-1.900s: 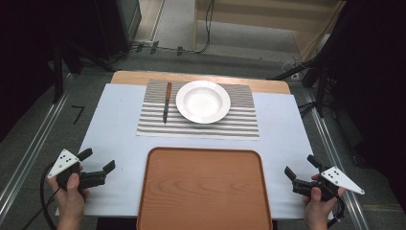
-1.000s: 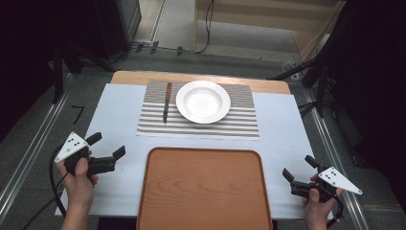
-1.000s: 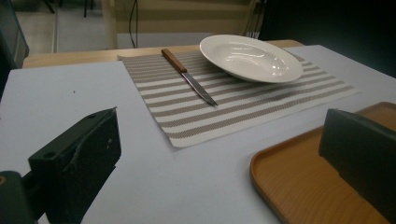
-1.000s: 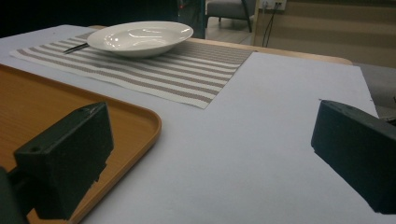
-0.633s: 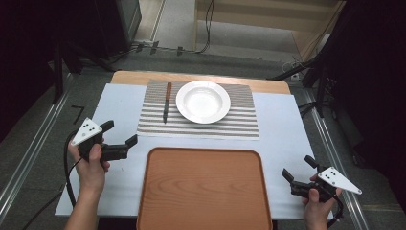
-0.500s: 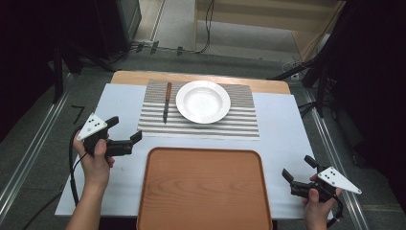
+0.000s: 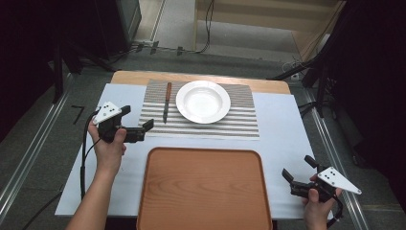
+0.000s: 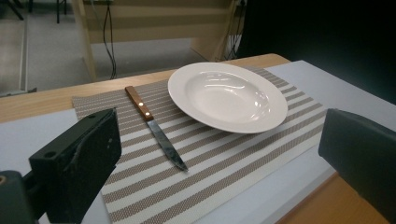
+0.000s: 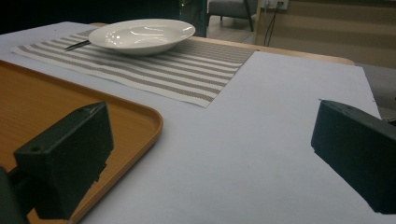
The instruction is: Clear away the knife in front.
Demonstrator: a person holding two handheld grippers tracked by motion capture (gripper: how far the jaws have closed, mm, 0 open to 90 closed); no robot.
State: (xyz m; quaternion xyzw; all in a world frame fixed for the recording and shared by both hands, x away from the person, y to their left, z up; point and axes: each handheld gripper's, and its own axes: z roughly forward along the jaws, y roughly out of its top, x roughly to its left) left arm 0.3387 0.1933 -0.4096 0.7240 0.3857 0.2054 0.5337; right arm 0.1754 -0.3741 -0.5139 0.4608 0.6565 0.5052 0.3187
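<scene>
Bare-forearmed person grips two black two-jaw grippers, left gripper (image 7: 136,125) and right gripper (image 7: 297,170), each carrying a pale, dotted triangular plate and black cable.

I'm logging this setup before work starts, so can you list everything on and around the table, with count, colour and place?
plate: one, white, on the placemat, right of the knife.
knife: one, wooden handle and metal blade, on the placemat's left part, apart from the plate.
placemat: one, grey and white stripes, far middle of the table.
tray: one, orange-brown, near edge in the middle, nothing on it.
table cover: one, pale blue-white sheet over the wooden table.
left claw: one, black, open, at the placemat's left edge, pointed toward the knife.
right claw: one, black, open, at the table's near right corner.
</scene>
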